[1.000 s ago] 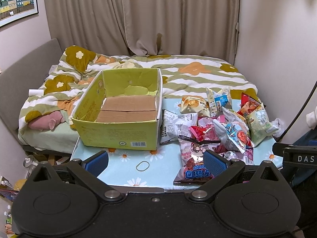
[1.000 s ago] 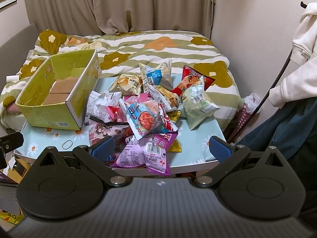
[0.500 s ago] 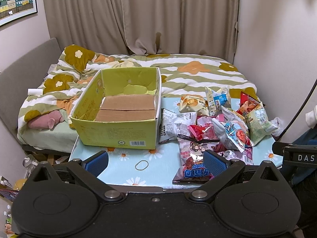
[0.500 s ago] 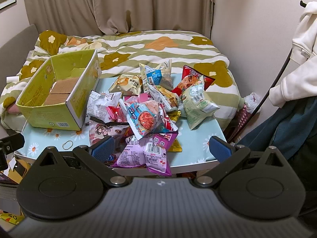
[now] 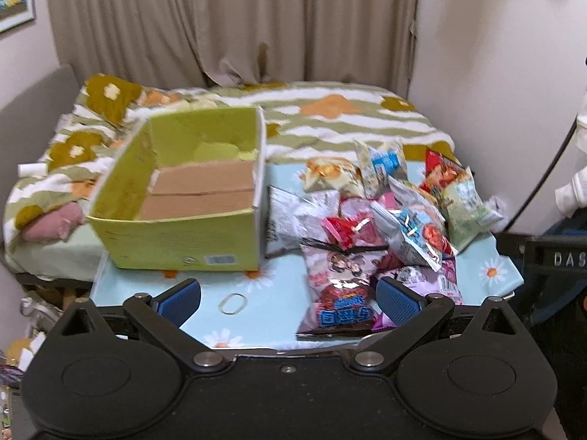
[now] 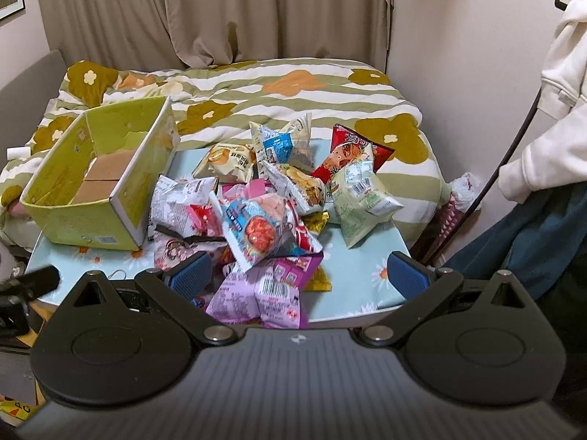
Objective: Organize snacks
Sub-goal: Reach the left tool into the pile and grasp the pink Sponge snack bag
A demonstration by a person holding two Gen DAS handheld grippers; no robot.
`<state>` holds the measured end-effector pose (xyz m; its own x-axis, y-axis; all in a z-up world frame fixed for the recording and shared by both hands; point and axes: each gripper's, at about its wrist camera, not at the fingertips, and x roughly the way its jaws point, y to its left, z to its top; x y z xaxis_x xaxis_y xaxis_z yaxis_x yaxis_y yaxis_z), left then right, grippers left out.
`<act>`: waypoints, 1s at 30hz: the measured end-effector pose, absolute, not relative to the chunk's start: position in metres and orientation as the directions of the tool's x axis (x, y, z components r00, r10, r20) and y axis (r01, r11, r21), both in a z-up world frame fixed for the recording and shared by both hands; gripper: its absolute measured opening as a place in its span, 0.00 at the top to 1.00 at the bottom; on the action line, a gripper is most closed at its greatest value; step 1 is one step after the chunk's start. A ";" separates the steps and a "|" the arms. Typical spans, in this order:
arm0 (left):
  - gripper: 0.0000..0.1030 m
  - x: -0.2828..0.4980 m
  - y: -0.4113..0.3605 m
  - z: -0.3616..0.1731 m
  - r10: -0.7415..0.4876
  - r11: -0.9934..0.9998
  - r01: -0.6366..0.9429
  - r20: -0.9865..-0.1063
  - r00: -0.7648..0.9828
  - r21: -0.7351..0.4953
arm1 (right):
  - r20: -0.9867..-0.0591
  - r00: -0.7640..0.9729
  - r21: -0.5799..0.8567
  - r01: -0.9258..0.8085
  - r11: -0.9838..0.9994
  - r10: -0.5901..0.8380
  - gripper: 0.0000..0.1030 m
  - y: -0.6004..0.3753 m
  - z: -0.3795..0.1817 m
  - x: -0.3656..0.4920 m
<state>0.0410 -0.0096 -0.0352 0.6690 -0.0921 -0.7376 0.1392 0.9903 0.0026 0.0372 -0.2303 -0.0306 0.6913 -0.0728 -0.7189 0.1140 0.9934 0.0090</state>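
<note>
A pile of snack bags (image 5: 381, 220) lies on the right half of a light blue daisy-print table (image 5: 234, 330); it also shows in the right wrist view (image 6: 268, 220). An open green cardboard box (image 5: 190, 198) stands empty on the table's left, also in the right wrist view (image 6: 99, 183). My left gripper (image 5: 288, 299) is open and empty, above the table's near edge, with a pink snack bag (image 5: 341, 293) between its fingers' lines. My right gripper (image 6: 299, 275) is open and empty, just short of a purple bag (image 6: 264, 293).
A rubber band (image 5: 232, 303) lies on the table in front of the box. A bed with a flowered striped blanket (image 6: 256, 88) lies behind the table. Curtains and walls close the back and right. Clothes (image 6: 550, 128) hang at the right.
Both grippers have moved forward toward the table, so box and snacks look larger. The left view has shifted slightly to the right. Nothing on the table has moved.
</note>
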 end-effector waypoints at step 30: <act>0.22 0.164 -0.056 -0.188 -0.216 0.957 0.269 -0.881 0.421 -0.106 | -0.820 0.570 -0.012 -0.097 0.995 0.045 0.00 -0.213 -0.145 0.190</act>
